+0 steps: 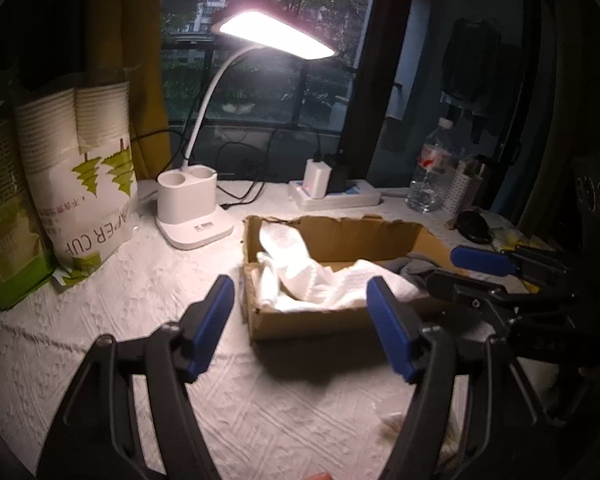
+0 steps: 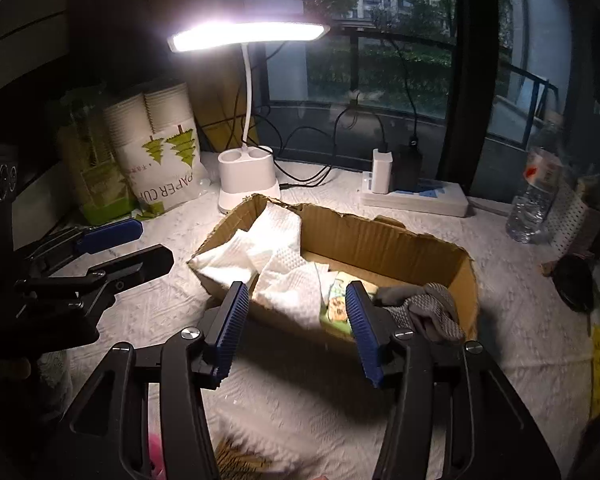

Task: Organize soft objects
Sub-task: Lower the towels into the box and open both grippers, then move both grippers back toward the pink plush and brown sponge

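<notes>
In the left wrist view, the left gripper (image 1: pixel 300 320) is held spread and empty before the cardboard box (image 1: pixel 320 320), where white cloths (image 1: pixel 320 276) lie. In the right wrist view, the right gripper (image 2: pixel 294 324) is likewise spread over the box's near wall, a grey glove (image 2: pixel 428 308) lying inside.

The scene was lit mainly by a desk lamp (image 1: pixel 276 34), whose head was blown out to white glare in both views. A bright pool was thrown on the table (image 1: pixel 148 300), while the corners were lost to dark fisheye vignetting. A heavy shadow was cast in front of the cardboard box (image 2: pixel 384 240). Dim daylight was seen through the window (image 2: pixel 400 60). Edges were curved and slightly soft.
</notes>
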`<state>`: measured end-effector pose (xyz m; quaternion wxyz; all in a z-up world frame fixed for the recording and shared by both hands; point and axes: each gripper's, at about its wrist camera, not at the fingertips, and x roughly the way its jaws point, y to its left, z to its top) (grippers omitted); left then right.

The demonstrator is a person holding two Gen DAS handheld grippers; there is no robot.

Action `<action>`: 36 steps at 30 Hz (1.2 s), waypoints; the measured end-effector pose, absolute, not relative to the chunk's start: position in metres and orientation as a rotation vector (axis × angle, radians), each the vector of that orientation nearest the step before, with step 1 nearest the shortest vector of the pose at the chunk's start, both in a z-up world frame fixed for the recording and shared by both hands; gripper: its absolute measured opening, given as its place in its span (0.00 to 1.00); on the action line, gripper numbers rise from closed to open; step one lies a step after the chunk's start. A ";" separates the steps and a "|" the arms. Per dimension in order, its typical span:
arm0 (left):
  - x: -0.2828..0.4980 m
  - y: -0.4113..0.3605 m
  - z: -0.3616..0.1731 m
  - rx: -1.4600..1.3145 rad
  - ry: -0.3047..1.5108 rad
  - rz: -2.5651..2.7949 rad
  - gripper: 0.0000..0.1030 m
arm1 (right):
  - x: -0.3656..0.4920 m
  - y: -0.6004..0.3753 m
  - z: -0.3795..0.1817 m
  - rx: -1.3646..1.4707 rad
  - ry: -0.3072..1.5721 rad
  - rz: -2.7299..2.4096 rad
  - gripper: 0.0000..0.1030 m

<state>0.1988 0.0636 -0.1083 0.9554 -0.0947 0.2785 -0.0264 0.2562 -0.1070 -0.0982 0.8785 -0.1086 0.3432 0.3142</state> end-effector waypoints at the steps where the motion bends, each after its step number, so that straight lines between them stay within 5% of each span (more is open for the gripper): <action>1: 0.196 0.062 -0.107 -0.189 0.562 -0.057 0.68 | 0.252 -0.110 -0.096 -0.224 0.711 0.652 0.55; 36: 0.108 0.004 -0.111 -0.150 0.604 -0.151 0.74 | 0.146 -0.176 -0.098 -0.172 0.708 0.569 0.57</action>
